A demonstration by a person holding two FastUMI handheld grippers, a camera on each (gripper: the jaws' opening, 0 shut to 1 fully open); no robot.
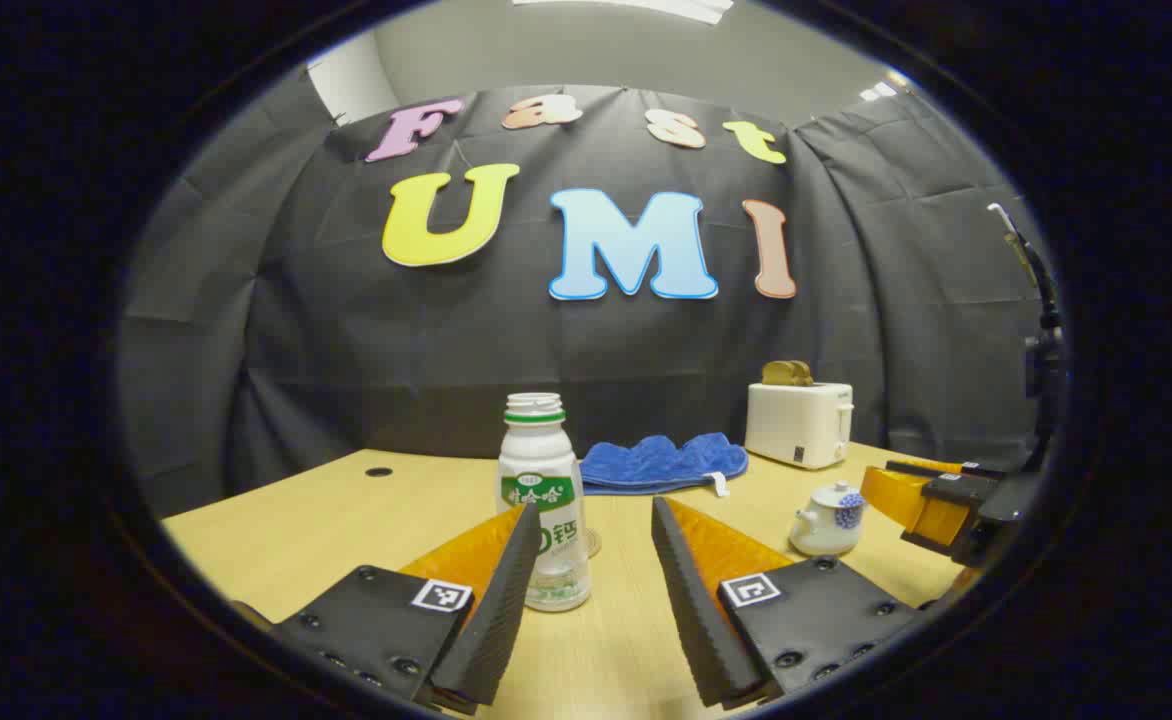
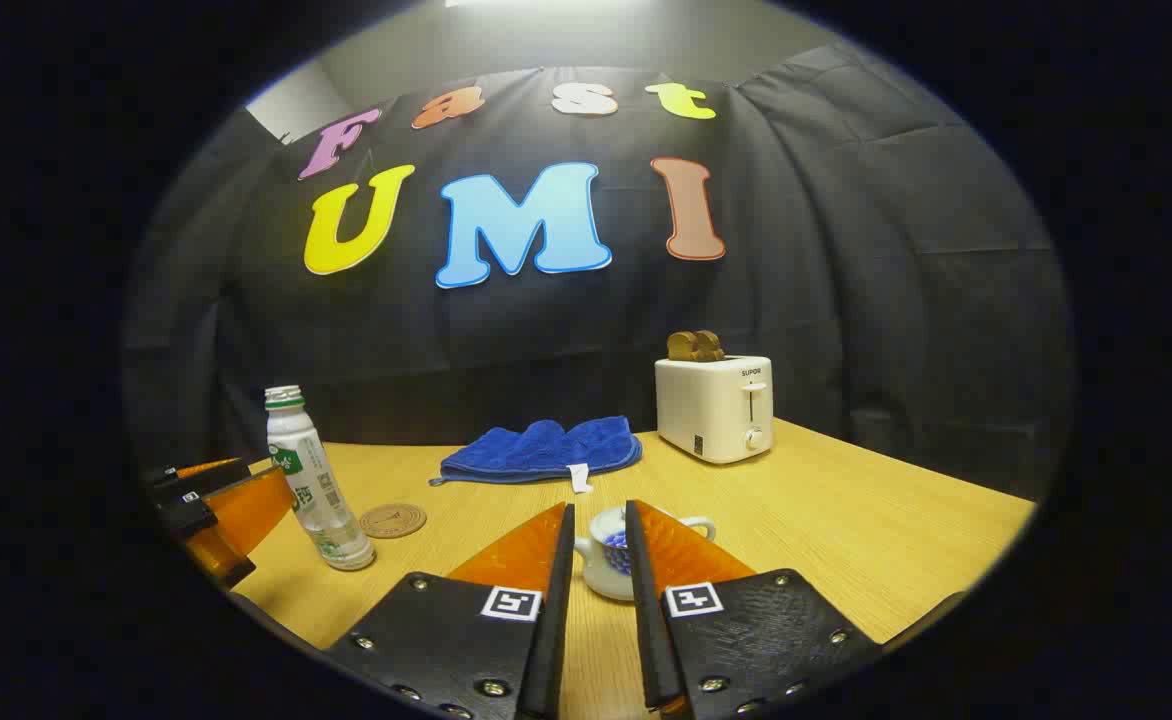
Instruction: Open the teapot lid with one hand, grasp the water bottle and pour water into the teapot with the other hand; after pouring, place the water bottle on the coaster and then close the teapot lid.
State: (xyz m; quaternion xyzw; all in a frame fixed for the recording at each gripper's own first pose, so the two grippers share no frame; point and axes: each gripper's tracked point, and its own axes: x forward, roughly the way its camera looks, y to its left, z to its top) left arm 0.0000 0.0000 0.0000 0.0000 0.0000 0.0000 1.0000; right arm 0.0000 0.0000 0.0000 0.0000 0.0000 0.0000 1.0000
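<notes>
Right gripper [image 2: 598, 560] jaws are narrowed around the teapot lid [image 2: 614, 522], contact unclear; left gripper [image 1: 586, 560] jaws gape beside the water bottle [image 1: 542, 500]. Lid lifting is judged next.

Pretty basic booth setup: black cloth wall [image 2: 846, 250] all wrinkly behind a light wood table [image 2: 846, 540], pale grey wall above it, bright ceiling light [image 1: 646, 6] overhead.

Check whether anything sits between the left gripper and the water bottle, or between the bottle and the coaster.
Nothing visible blocks either path. The water bottle stands upright just ahead of the open left gripper, bare table between. The coaster lies right beside the bottle, away from the blue cloth and the teapot.
</notes>
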